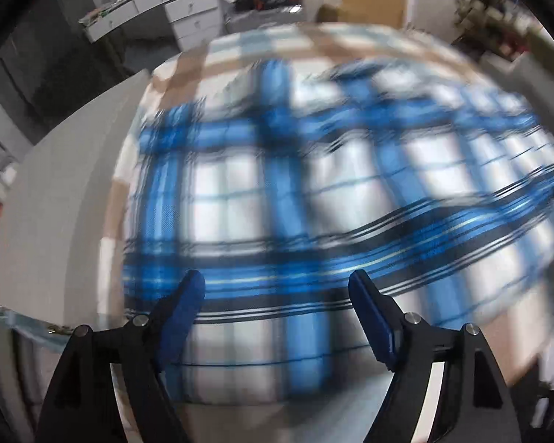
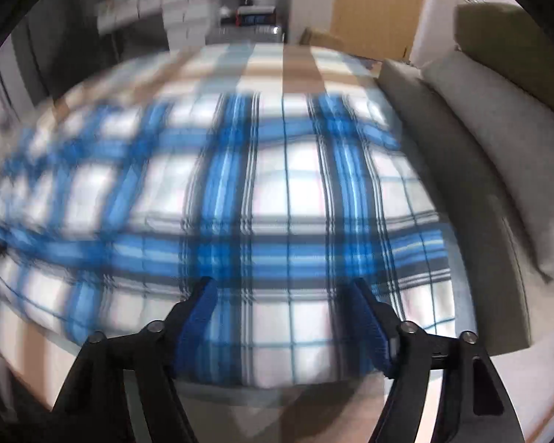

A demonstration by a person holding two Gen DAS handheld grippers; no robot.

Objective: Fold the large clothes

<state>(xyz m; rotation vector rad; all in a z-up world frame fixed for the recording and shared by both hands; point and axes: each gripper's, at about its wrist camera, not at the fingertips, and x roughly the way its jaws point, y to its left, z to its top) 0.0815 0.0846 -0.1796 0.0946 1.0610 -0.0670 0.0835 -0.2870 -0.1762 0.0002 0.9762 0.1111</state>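
Note:
A large blue, white and black plaid garment [image 1: 314,192] lies spread over a bed with a beige and pale-blue checked cover [image 1: 314,40]. My left gripper [image 1: 277,280] is open above the garment's near part, with nothing between its blue pads. The garment also fills the right wrist view [image 2: 269,192]. My right gripper [image 2: 282,288] is open above its near edge, holding nothing. Both views are motion-blurred.
A grey wall or panel [image 1: 55,192] runs along the bed's left side. A grey sofa [image 2: 480,170] stands along its right side. White drawers [image 1: 192,11], a cluttered desk and a wooden door [image 2: 373,3] are at the back.

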